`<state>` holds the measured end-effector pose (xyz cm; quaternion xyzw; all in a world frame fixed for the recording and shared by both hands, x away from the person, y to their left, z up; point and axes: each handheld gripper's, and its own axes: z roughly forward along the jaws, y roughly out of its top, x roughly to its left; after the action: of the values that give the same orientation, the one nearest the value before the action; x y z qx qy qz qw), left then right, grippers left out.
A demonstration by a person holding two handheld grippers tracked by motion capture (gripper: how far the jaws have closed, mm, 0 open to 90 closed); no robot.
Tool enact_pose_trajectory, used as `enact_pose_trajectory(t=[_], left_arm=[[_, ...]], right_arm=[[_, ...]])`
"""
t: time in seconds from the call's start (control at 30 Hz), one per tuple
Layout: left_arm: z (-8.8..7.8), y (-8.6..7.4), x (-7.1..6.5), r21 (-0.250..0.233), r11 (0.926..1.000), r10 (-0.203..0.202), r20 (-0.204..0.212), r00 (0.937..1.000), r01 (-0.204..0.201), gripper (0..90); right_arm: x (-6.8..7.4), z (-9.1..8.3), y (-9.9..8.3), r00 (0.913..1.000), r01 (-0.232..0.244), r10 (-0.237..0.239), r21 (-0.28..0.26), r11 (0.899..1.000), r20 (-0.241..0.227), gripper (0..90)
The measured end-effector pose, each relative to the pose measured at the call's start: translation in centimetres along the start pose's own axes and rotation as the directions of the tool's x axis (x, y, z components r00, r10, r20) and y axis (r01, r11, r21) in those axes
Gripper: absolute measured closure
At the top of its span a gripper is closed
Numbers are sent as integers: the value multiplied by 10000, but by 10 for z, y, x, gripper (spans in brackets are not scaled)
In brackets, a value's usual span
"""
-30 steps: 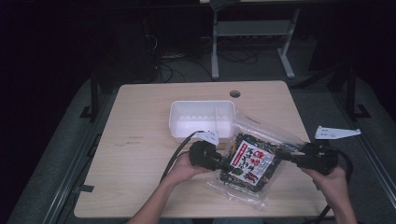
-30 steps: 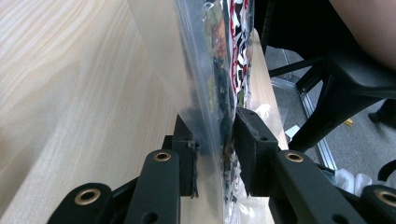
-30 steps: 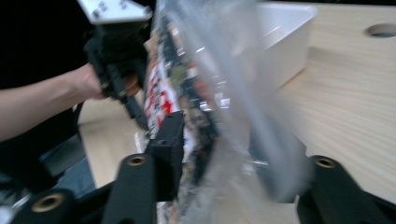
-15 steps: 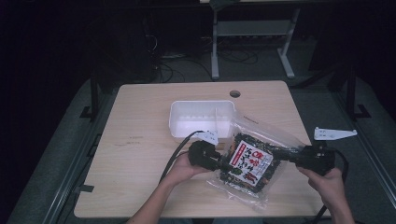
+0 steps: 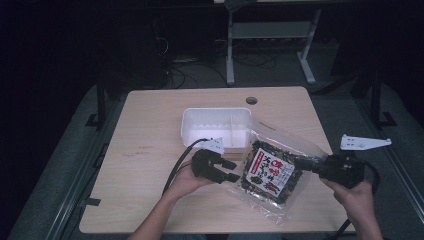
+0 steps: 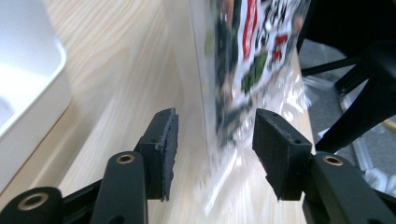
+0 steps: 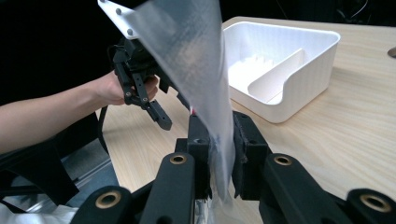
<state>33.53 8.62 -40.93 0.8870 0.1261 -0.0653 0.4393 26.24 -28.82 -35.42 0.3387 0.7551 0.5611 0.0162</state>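
Handoff of snack bag | my L tongs just spread, pads off film | R tongs just squeezed, pinched bag edge | R carried it alone, judged next to white tray.

A white divided bin sits mid-table; beyond, perhaps a stand.

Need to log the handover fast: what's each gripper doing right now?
Left gripper: jaws just opened, snack bag edge between them, unpressed.
Right gripper: shut on the snack bag.
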Motion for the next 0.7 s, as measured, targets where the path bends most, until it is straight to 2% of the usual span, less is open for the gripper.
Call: enact_pose_trajectory(t=[0.13,0.17,0.27,0.3,0.4,0.7], left_arm=[[-9,-7,-4,120,9999,-24,-389,9992,29,456],[-14,-11,-6,260,9997,-5,-726,9974,23,425],[-18,-15,-8,359,9994,17,-892,9960,16,400],[-21,-17,-10,427,9991,6,-1046,9945,39,373],[-28,-23,-15,582,9983,171,-1419,9897,-89,343],[-40,-42,-20,784,9969,137,-1970,9803,18,295]], right_arm=[[7,-5,4,9997,173,-172,-78,9998,145,788],[12,-8,7,9995,262,-259,-220,9994,179,788],[16,-10,10,9990,365,-358,-268,9990,255,788],[22,-12,14,9980,530,-518,-342,9980,354,788],[25,-12,19,9970,657,-640,-379,9971,441,788],[29,-8,30,9948,760,-736,-311,9966,701,787]])
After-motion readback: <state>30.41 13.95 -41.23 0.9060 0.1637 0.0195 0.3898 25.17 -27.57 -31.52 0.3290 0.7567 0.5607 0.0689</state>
